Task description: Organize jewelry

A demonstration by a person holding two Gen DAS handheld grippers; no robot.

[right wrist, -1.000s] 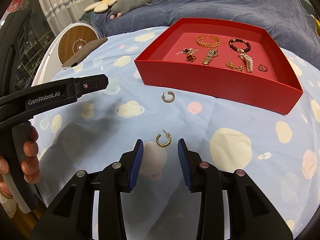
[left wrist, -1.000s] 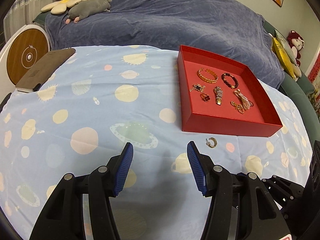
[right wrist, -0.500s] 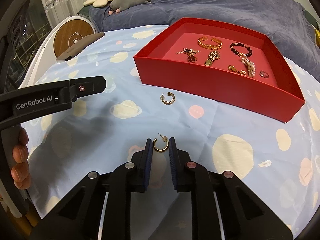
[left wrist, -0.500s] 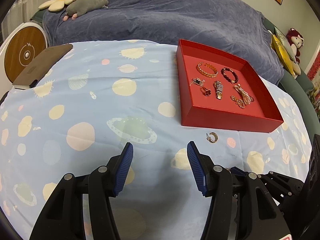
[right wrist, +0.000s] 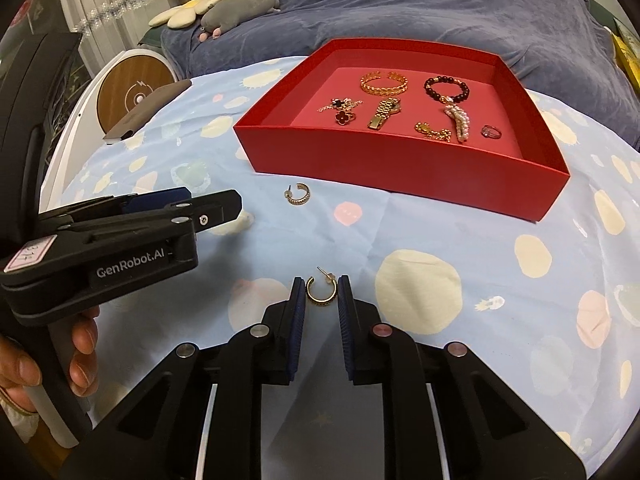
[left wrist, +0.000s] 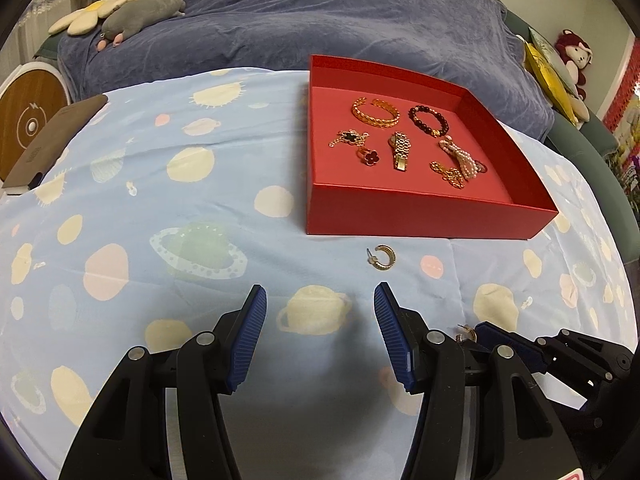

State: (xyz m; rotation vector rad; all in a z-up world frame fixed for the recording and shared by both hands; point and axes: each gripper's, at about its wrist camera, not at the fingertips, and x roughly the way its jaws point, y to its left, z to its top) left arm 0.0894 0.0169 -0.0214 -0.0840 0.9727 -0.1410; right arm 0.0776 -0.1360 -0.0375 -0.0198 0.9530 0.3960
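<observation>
right wrist view: right gripper (right wrist: pixel 322 294) pinches a gold hoop earring (right wrist: pixel 320 292), with the red tray (right wrist: pixel 400 160) straight ahead.
the jaws have just closed and the hoop sits upright between the pads, on the near side of the tray. its twin, the second hoop earring (left wrist: pixel 382 257), lies just beside the tray's near wall, ahead and a little right of the left gripper (left wrist: pixel 320 316), which stands open and empty and is the nearer hand to it.
</observation>
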